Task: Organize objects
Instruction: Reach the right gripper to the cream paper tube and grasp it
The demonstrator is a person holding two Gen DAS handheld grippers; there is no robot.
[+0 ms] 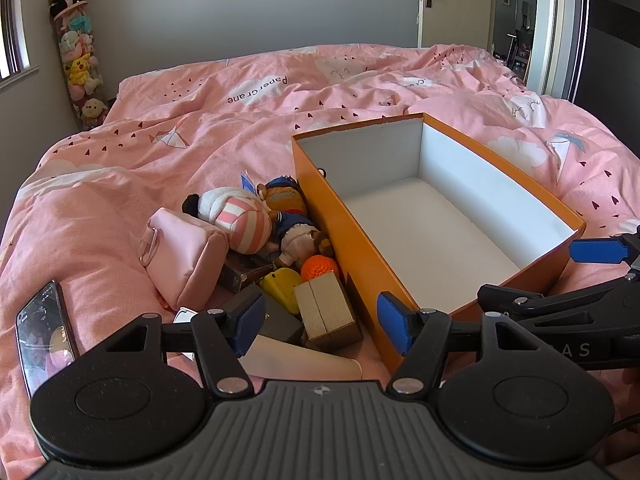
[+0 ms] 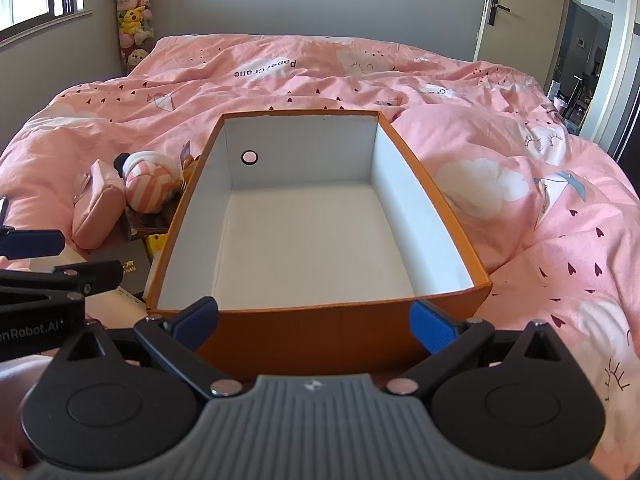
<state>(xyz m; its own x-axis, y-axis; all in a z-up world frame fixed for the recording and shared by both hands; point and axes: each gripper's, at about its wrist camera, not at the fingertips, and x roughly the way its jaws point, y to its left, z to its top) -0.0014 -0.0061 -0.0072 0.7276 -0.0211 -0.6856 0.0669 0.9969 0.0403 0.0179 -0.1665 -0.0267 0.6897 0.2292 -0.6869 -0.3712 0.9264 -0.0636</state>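
Bedspread (image 1: 248,92) reads "Paper crane"; each hand-held gripper (image 1: 322,326) (image 2: 316,320) gapes apart, empty.

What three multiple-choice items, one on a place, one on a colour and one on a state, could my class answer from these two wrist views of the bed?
1. Where does the pile of small things lie relative to the orange box?
A. inside it
B. beside its left wall, on the pink duvet
C. on the floor

2. What colour is the crocheted ball in the pile?
A. orange
B. green
C. white

3. What state is the box in?
A. lidded
B. open and full
C. open, with nothing inside

Answers: 1 B, the pink pouch, striped plush toy and small cartons sit outside the box's left wall in both views. 2 A, the left wrist view shows it orange, next to the yellow item. 3 C, the right wrist view shows only bare white floor and walls.
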